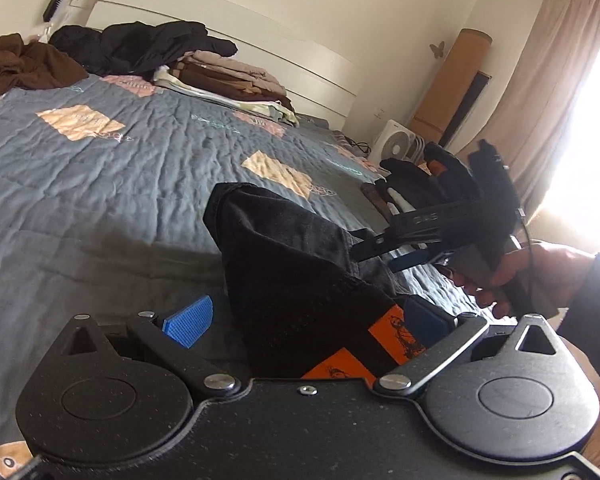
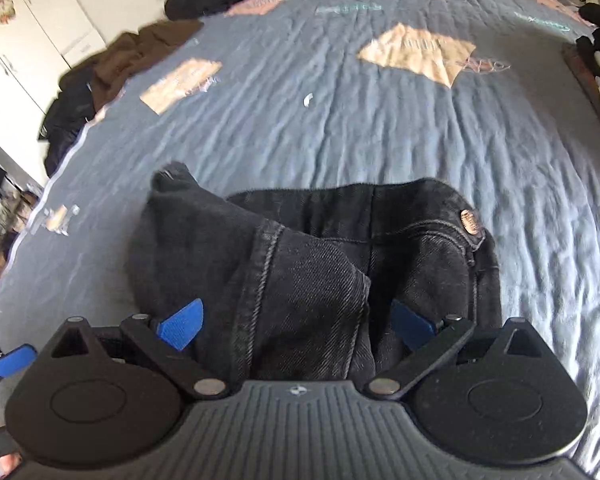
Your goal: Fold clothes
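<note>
- Bunching up at the near edge of the bed, the black jeans (image 2: 324, 264) sit in a rumpled heap on the blue-grey quilt (image 2: 340, 120), copper button (image 2: 471, 222) showing on the right side of the waistband.
- Orange tags (image 1: 396, 334) poke out of the dark denim right in front of the left wrist camera.
- Left gripper (image 1: 304, 320): blue pads (image 1: 188, 322) spread wide, with the denim filling the gap between them; the right pad sits against the cloth, the left one stands clear of it, so no squeeze on the fabric here.
- Right gripper (image 2: 300, 326): jaws also wide apart, a thick fold of denim lying between the blue pads (image 2: 182, 326); whether either pad actually presses the cloth, I cannot tell.
- Seen from the left wrist, the right gripper comes in from the right with its fingertips at the jeans, a hand (image 1: 520, 276) wrapped round its handle.
- Farther up the quilt, a folded stack of clothes (image 1: 228, 76) in beige and brown lies by the white headboard (image 1: 236, 20).
- Loose black garments (image 1: 148, 46) and a brown pile (image 1: 24, 64) crowd the far left corner.
- Off the bed's right side: a white fan (image 1: 396, 146) and pinkish curtains (image 1: 552, 80) against a bright window.
</note>
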A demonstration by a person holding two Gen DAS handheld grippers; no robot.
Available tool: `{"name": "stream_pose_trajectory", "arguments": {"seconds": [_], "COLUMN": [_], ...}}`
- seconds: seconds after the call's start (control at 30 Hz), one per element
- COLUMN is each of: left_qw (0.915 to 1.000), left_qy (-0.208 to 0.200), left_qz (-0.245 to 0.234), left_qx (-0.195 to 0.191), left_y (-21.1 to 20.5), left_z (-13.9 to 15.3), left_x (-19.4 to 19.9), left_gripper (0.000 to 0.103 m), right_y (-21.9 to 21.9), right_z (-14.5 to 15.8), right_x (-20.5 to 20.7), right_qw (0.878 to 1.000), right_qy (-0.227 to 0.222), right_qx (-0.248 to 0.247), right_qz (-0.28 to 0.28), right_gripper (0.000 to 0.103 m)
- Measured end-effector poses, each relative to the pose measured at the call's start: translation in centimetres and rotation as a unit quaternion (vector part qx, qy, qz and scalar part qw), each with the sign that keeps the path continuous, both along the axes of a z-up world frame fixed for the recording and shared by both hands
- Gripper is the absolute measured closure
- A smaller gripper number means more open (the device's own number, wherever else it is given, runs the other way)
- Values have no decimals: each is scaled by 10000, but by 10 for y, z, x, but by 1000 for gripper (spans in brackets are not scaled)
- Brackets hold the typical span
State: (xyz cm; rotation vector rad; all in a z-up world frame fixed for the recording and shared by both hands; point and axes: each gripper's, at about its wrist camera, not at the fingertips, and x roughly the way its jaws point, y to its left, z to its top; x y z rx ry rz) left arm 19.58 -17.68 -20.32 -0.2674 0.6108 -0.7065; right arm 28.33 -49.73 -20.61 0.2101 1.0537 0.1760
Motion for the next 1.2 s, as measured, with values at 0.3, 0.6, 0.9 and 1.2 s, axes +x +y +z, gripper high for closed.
{"name": "stream_pose_trajectory", "arguments": {"seconds": [0.3, 0.6, 0.9, 1.2], "left_qw": [9998, 9999, 9996, 9991], "left_qy": [-80, -43, -119, -80], "left_qz": [-176, -127, -249, -386], "left_qx": [98, 38, -16, 150], "left_y": [-7, -4, -5, -11], "left_z": [0, 1, 7, 0], "left_x": [-6, -8, -12, -11], "left_gripper": [1, 1, 1, 1], "right_y": [7, 5, -23, -57], "right_z": [-12, 23, 69, -8], "right_x": [10, -7, -25, -29], "right_qw": [10000, 9970, 9942, 9998], "right_qy": [-7, -570, -1015, -126], "right_qx": [53, 529, 353, 117], "right_qz": [32, 12, 79, -69], "right_gripper": [21, 90, 90, 59]}}
